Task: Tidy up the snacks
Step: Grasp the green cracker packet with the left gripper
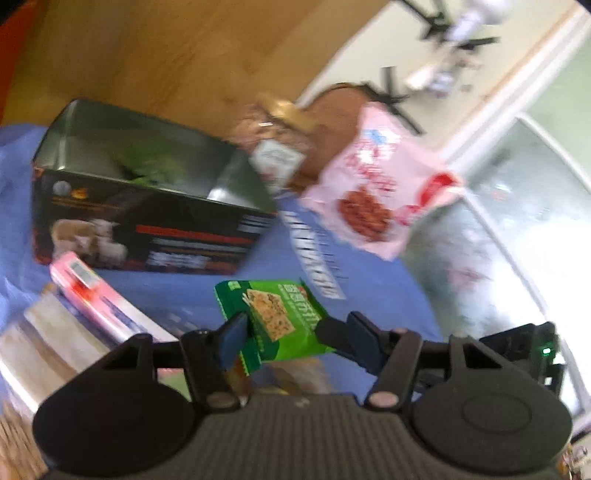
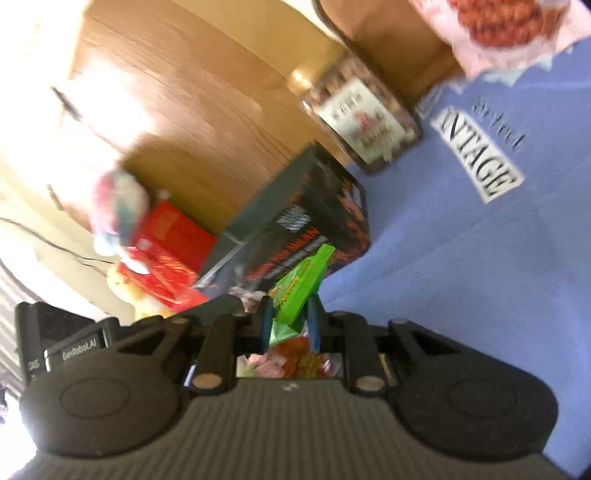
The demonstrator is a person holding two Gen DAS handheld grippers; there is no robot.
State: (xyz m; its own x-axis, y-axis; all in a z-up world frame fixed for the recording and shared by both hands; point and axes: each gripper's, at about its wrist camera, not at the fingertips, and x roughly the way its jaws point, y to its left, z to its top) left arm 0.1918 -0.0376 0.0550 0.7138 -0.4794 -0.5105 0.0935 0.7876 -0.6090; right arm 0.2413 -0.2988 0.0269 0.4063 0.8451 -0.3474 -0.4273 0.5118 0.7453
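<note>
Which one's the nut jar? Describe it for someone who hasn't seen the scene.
Start at the blue cloth with white lettering. At its far edge, between the open dark tin and the pink snack bag, stands the nut jar. It is the only clear container, with brown contents, a white label and a gold lid.

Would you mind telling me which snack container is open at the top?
The dark tin: lidless, its metal inside shows. The nut jar wears a gold cap.
</note>
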